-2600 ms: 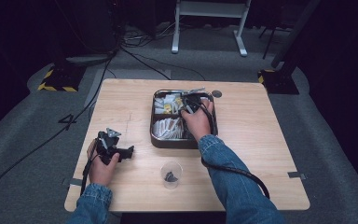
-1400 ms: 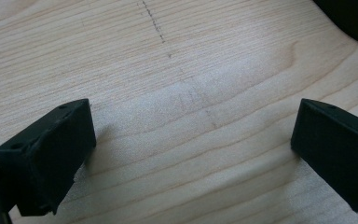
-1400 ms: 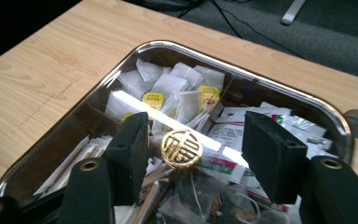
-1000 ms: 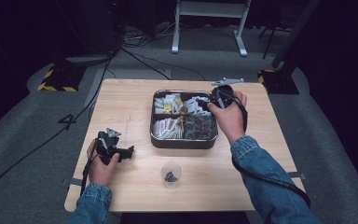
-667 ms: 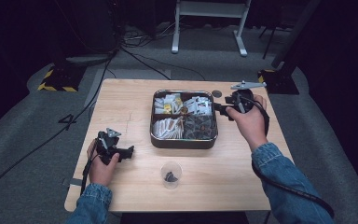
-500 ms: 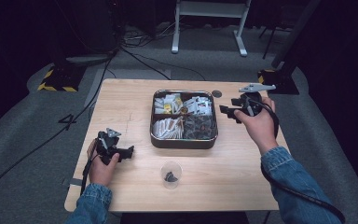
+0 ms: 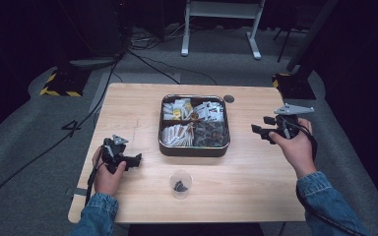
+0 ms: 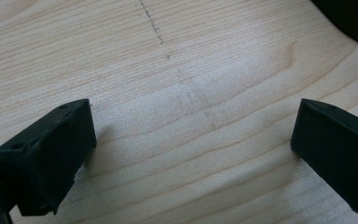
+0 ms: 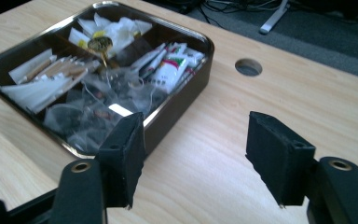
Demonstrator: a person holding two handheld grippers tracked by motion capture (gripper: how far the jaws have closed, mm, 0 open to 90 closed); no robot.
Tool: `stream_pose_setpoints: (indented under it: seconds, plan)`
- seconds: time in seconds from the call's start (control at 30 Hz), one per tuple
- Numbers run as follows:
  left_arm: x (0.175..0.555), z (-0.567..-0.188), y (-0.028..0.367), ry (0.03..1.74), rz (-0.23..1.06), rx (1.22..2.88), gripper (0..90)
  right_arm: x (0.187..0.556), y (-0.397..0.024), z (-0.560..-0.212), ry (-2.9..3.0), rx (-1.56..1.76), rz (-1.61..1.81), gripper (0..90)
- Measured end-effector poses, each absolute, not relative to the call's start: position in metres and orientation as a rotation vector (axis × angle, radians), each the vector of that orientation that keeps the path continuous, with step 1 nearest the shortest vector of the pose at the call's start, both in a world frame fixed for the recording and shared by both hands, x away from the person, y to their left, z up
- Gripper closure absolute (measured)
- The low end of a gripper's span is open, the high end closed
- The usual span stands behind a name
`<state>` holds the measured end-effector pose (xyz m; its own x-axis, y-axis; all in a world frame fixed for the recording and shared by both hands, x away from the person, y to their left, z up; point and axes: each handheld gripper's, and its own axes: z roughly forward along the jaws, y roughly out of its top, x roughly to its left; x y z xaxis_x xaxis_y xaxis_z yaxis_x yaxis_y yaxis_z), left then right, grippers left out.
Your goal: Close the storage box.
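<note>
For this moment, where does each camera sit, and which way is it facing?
High view: above the person's side, looking forward and down on the wooden table; both forearms and hands show.
Left gripper view: rides the left tool, looking down at bare wood between open jaws.
Right gripper view: rides the right tool, facing the compartment tray.
High and right gripper views share the tray and the table's round hole.

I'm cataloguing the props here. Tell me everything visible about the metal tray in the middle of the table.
The metal tray is a dark, shiny, rounded-corner rectangle with low walls, lying flat at the middle of the wooden table. Dividers split it into compartments that hold white paper sachets, printed packets and clear bags of dark contents. Neither gripper touches it; the right gripper hangs to its right, open and empty.
</note>
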<state>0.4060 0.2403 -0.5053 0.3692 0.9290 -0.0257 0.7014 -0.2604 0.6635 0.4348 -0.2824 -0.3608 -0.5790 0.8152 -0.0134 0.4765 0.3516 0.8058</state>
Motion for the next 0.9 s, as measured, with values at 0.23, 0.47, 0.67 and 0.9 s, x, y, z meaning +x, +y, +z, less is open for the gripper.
stream_pose_setpoints:
  seconds: [0.23,0.47,0.67,0.9]
  plan:
    - [0.406,-0.505,0.240,1.403,0.503,2.046,0.3,0.424,-0.309,-0.385,2.200,1.163,1.085,36.5]
    - [0.406,-0.505,0.240,1.403,0.506,2.048,0.5,0.418,-0.334,-0.417,2.206,1.232,1.110,35.3]
    - [0.406,-0.505,0.240,1.404,0.505,2.047,0.5,0.414,-0.346,-0.438,2.213,1.222,1.072,35.0]
    - [0.406,-0.505,0.240,1.404,0.506,2.047,0.5,0.411,-0.359,-0.459,2.196,1.265,1.039,33.9]
